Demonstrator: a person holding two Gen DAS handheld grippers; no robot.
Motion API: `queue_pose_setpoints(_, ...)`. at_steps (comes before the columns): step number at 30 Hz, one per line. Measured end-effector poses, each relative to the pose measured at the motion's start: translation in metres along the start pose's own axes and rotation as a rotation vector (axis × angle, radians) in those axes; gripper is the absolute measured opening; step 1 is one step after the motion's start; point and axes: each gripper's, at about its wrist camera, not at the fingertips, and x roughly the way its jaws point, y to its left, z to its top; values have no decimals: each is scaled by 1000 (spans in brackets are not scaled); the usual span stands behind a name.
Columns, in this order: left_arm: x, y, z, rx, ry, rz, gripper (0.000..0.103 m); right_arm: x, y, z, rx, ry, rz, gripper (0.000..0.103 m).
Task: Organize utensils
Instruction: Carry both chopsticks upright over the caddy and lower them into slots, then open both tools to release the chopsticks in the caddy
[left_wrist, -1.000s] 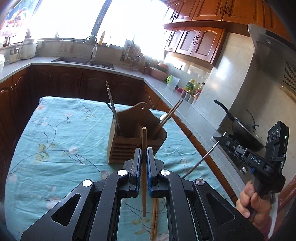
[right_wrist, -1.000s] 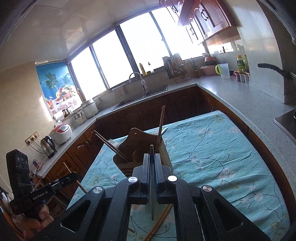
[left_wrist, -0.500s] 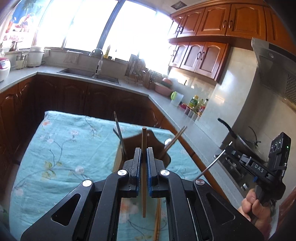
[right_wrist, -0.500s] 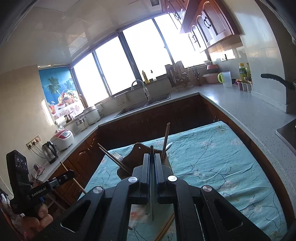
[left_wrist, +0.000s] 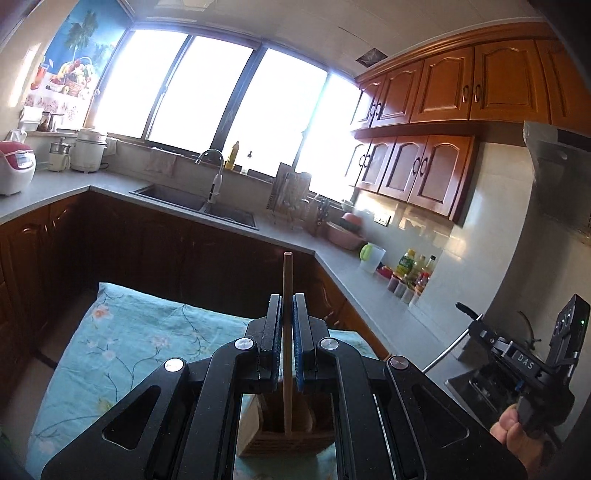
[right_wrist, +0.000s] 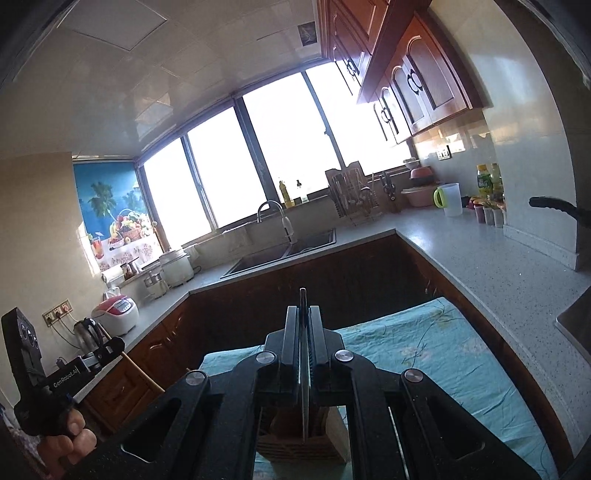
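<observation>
My left gripper (left_wrist: 287, 301) is shut on a wooden chopstick (left_wrist: 287, 280) that stands upright, its lower end over the wooden utensil holder (left_wrist: 288, 441) seen below between the fingers. My right gripper (right_wrist: 303, 312) is shut on a thin metal utensil handle (right_wrist: 303, 369), its lower end hanging over the same wooden holder (right_wrist: 301, 446). Each gripper shows in the other's view: the right one (left_wrist: 476, 330) with its metal utensil, the left one (right_wrist: 110, 345) with its chopstick. What the holder contains is hidden.
The holder stands on a table with a teal floral cloth (left_wrist: 129, 339). A grey L-shaped counter (right_wrist: 480, 258) with sink (left_wrist: 199, 201), dish rack, rice cookers, bottles and a pan handle (right_wrist: 554, 206) surrounds the table.
Both grippers have risen and tilted up over the holder, which dropped from the middle of each view to below the fingers. Both keep hold of their utensils.
</observation>
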Motion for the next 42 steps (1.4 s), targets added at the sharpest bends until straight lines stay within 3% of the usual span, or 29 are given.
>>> queue_pose_setpoints(11,45,18,-41,-34,48,74,5,54,-20,-36,36,65,-42,4)
queue_pose_setpoints(20,69,10,-81,6,175,72,5,79,-32,-71,68,171,-41,4)
queue_pose_setpoints(32,70,11,-79,10,191,72,6,83,-32,-74,70,192,-40,5)
queue_pose_setpoints(34,67,12,-78,-5,199,59,9,82,-32,-73,78,196,-35,11)
queue_pose_setpoints(35,66,13,-77,-13,199,49,20,81,-33,-73,84,194,-34,13)
queue_pose_setpoints(36,62,13,-76,-18,194,48,30,79,-35,-72,90,189,-29,27)
queue_pose_setpoints(37,58,13,-75,-23,183,54,50,76,-36,-72,98,175,-16,49)
queue_pose_setpoints(38,52,14,-74,-28,165,58,56,71,-37,-71,104,156,-9,60)
queue_pose_setpoints(39,47,14,-73,-29,154,60,57,65,-37,-69,106,134,-10,70)
queue_pose_setpoints(41,41,14,-73,-26,156,67,63,55,-37,-67,101,97,-10,73)
queue_pose_setpoints(42,38,15,-74,-26,156,70,64,50,-38,-65,103,84,-10,81)
